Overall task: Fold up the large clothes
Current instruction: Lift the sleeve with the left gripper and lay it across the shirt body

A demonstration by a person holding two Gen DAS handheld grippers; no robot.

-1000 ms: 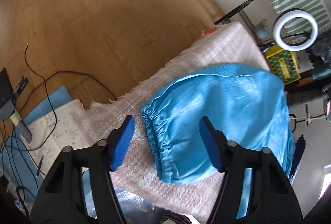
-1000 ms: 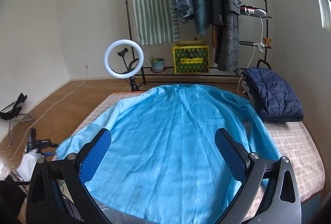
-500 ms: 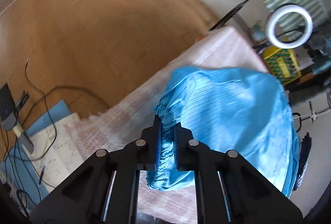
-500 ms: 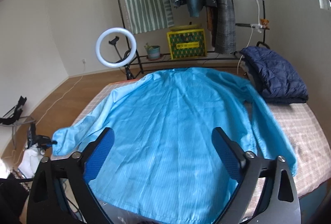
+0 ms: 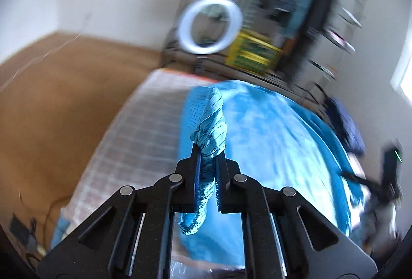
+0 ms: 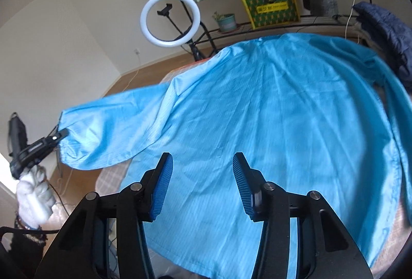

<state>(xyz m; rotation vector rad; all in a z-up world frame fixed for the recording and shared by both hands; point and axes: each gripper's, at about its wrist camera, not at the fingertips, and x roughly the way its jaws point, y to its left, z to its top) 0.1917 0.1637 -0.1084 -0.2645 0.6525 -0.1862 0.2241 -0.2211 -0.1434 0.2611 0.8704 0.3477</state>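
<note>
A large light-blue shirt (image 6: 270, 111) lies spread, back up, on a bed with a checked cover (image 6: 110, 176). My left gripper (image 5: 207, 165) is shut on the elastic cuff (image 5: 211, 129) of the shirt's left sleeve and holds it lifted above the bed. In the right wrist view the left gripper (image 6: 58, 136) holds that sleeve (image 6: 108, 129) stretched out in the air at the left. My right gripper (image 6: 202, 183) is open and empty, hovering above the shirt's lower middle. The shirt also shows in the left wrist view (image 5: 270, 140).
A ring light (image 6: 170, 20) stands behind the bed. A clothes rack holds hanging garments, a yellow box (image 6: 270, 8) and a potted plant (image 6: 226, 21). A folded navy jacket (image 6: 386, 29) lies at the bed's far right. Wooden floor (image 5: 46, 88) is at the left.
My left gripper closed on the sleeve cuff, then lifted it and swung toward the room. My right gripper tilted down nearer the shirt and its jaws narrowed, still open.
</note>
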